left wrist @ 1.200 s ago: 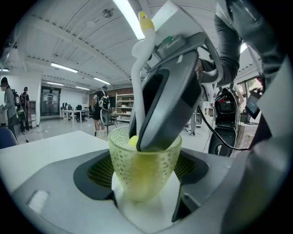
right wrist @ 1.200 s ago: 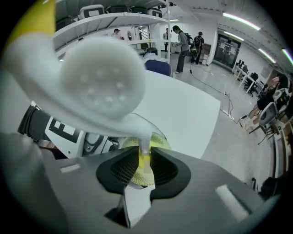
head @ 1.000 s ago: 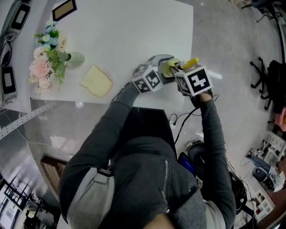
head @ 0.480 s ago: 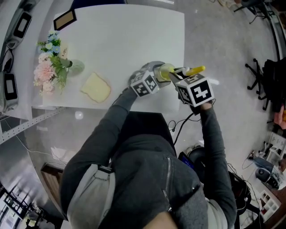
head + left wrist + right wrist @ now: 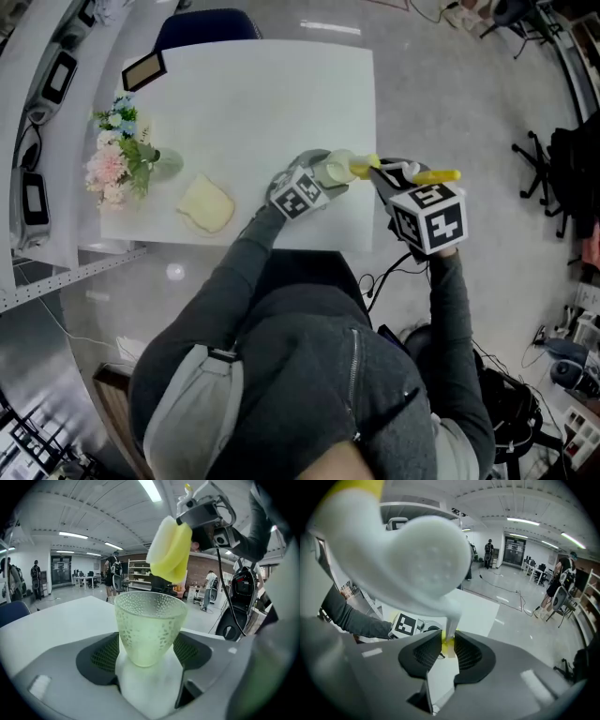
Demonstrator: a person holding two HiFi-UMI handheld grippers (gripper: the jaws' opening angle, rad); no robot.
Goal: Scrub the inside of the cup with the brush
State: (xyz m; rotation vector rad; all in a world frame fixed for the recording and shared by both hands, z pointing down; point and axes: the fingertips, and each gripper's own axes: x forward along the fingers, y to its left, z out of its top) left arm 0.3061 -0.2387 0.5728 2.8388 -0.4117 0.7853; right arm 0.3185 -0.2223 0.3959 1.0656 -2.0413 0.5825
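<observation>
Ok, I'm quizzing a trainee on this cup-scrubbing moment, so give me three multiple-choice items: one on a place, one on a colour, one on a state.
1. Where is the brush's head relative to the cup?
A) inside it
B) below it
C) above its rim

2. What colour is the cup?
A) pale green
B) red
C) black

3. What is the left hand-held gripper doing?
A) open and empty
B) shut on the cup
C) shut on the brush's head

Answers:
1 C: in the left gripper view the yellow head hangs over the cup's mouth, clear of the rim.
2 A: its dotted wall is translucent pale green.
3 B: the cup's base sits clamped between the two jaws.
</observation>
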